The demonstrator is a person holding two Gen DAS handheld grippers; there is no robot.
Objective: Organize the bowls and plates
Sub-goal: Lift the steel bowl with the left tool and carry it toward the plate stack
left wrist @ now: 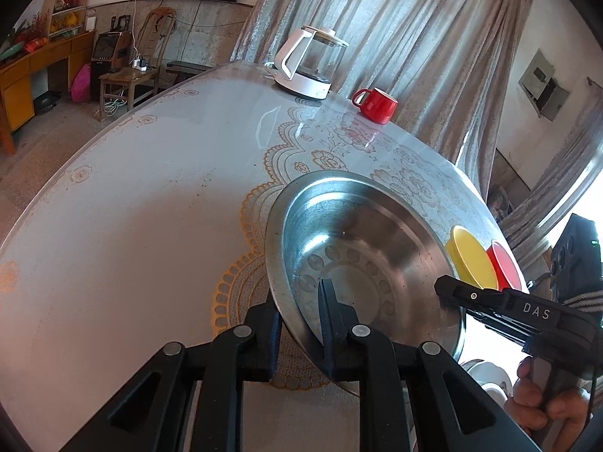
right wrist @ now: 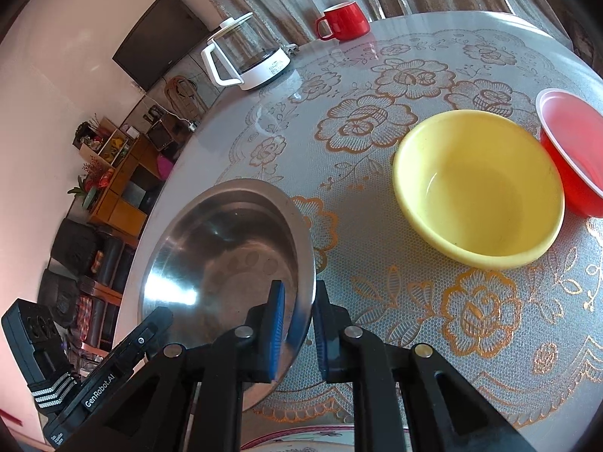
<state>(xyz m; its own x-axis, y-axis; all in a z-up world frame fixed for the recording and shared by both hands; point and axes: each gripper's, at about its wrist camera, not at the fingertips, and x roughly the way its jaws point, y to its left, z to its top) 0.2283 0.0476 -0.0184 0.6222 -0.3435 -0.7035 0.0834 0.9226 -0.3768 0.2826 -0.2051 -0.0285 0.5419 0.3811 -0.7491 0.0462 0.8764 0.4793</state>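
A steel bowl [left wrist: 361, 248] is tilted above the lace-covered round table [left wrist: 150, 226]. My left gripper [left wrist: 301, 301] is shut on its near left rim, one finger inside and one outside. My right gripper [right wrist: 299, 301] is shut on the opposite rim of the same steel bowl [right wrist: 226, 256]; it also shows in the left wrist view [left wrist: 448, 293]. A yellow bowl [right wrist: 478, 184] and a red bowl [right wrist: 576, 150] stand on the table to the right, also visible in the left wrist view as yellow [left wrist: 471, 260] and red [left wrist: 505, 263].
A glass kettle on a white base [left wrist: 309, 64] and a red mug [left wrist: 375, 104] stand at the table's far edge. A patterned white plate [right wrist: 320, 440] lies at the near edge below the grippers. Curtains hang behind the table.
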